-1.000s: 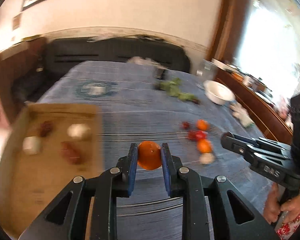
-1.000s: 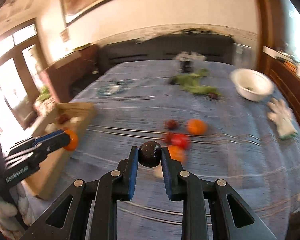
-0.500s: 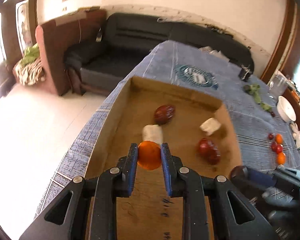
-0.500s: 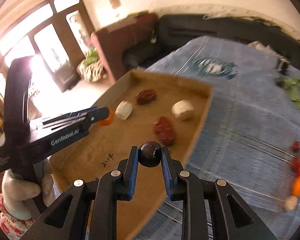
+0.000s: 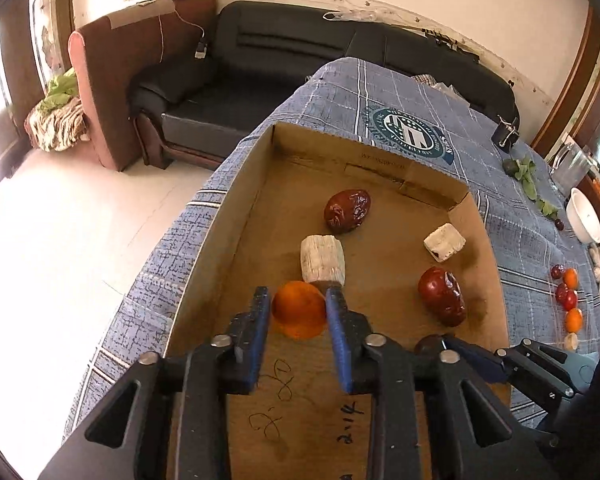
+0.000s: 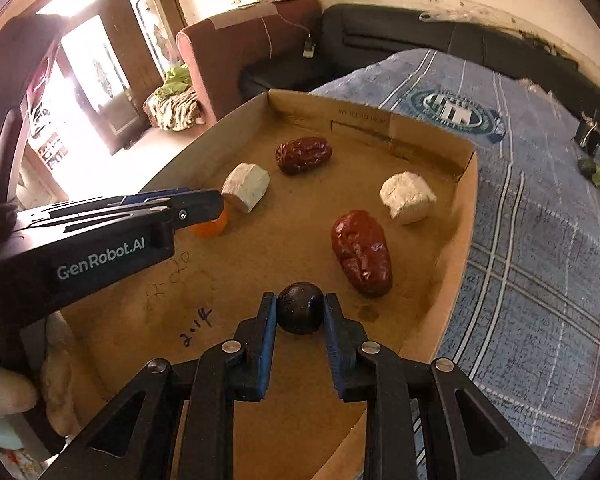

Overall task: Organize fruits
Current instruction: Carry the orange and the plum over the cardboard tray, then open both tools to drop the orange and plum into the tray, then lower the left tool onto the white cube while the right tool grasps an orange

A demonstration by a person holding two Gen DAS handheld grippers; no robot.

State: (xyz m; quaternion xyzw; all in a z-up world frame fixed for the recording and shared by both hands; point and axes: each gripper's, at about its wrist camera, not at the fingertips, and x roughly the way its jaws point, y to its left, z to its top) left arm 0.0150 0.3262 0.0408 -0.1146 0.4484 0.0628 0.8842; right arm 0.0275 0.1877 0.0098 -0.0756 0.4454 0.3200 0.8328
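Blue rubber pads of the left gripper [image 5: 299, 316] flank a smooth round orange fruit [image 5: 299, 314]; jaws are opening, the fruit sits between them, low over the box floor, with a sliver of gap on the left pad, so the grip looks released. Right gripper [image 6: 300, 312] is clamped tight on a small dark glossy ball-shaped fruit [image 6: 300, 307], also just above the floor, near the right wall.

Step, as I read it: drop-off, both fruits being delivered into the cardboard box [image 5: 204, 264]. Next likely calls for the left jaws to spread fully and lift straight off without nudging the orange, then the right to let go; round fruits may roll on the flat board.

Further in: a chalky white cylinder chunk [image 5: 322, 259] just beyond the orange, a wrinkled shiny red date [image 5: 442, 296] to the right, a second white chunk [image 5: 444, 242], another date [image 5: 347, 210] nearest the far wall. Box is matte brown corrugated, pen scribbles on the floor. Beyond: blue plaid cloth [image 5: 420, 100] with more small red and orange fruits [image 5: 568, 300] waiting at right.
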